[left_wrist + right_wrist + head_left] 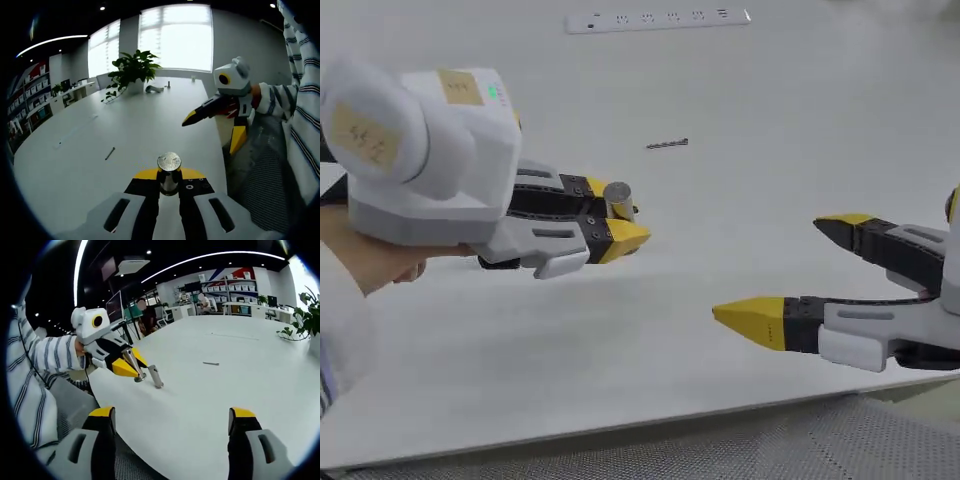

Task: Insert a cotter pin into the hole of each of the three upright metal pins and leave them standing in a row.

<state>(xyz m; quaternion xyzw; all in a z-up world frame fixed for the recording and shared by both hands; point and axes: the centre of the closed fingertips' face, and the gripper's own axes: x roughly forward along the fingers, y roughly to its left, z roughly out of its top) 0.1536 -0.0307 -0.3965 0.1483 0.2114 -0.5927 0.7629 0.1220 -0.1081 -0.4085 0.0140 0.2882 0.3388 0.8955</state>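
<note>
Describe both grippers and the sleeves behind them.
The left gripper and right gripper share white-grey housings, black jaws and pointed yellow tips. Tan paper labels are stuck on the left housing. The person's sleeves are white with dark stripes.

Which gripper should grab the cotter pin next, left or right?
Likely right. The right gripper is open and empty, while the left gripper is shut on a metal pin. The cotter pin lies loose on the table.
</note>
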